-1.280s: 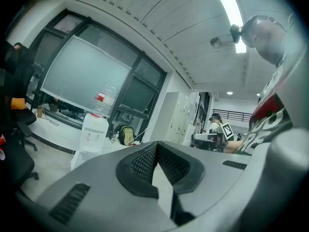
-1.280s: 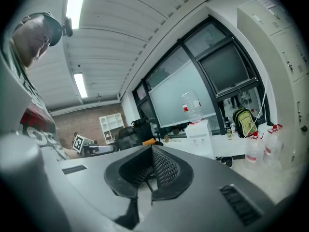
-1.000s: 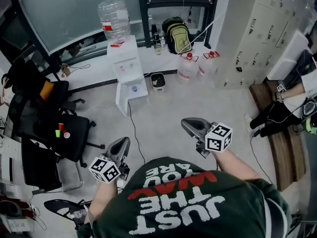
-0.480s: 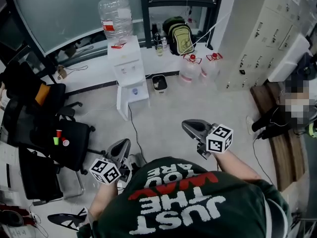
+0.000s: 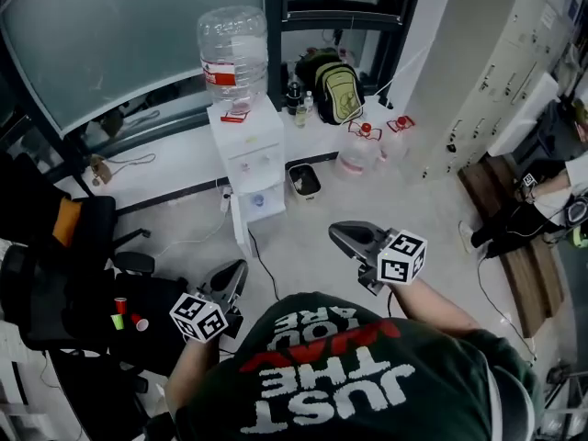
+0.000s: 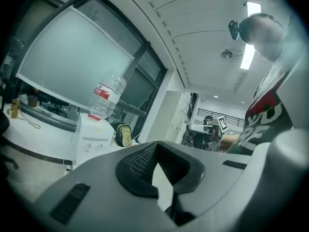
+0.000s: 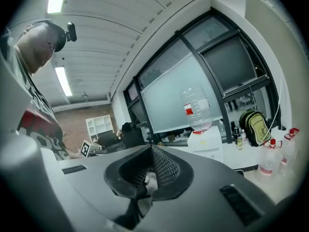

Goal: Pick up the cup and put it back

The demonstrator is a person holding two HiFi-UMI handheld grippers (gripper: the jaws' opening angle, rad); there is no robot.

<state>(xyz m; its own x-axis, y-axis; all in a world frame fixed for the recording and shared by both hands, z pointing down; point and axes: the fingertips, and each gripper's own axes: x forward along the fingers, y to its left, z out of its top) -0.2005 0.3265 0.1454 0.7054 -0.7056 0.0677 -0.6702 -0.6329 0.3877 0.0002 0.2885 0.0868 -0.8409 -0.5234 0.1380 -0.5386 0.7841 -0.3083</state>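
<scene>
Cups [image 5: 119, 306] tiny; lockers [image 5: 519, 81] cropped

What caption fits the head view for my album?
Person with left tool and right tool both shut, facing a water dispenser, cups on the chair beside.

Head cam steeply down over left gripper [image 5: 238, 268], right gripper [image 5: 334, 231]; their cams face fwd, sharing water dispenser [image 5: 253, 154].

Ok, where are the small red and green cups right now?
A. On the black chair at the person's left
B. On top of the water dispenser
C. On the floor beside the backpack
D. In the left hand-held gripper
A: the head view shows the cups standing together on the black chair, while the left hand-held gripper is shut with nothing in it.
</scene>
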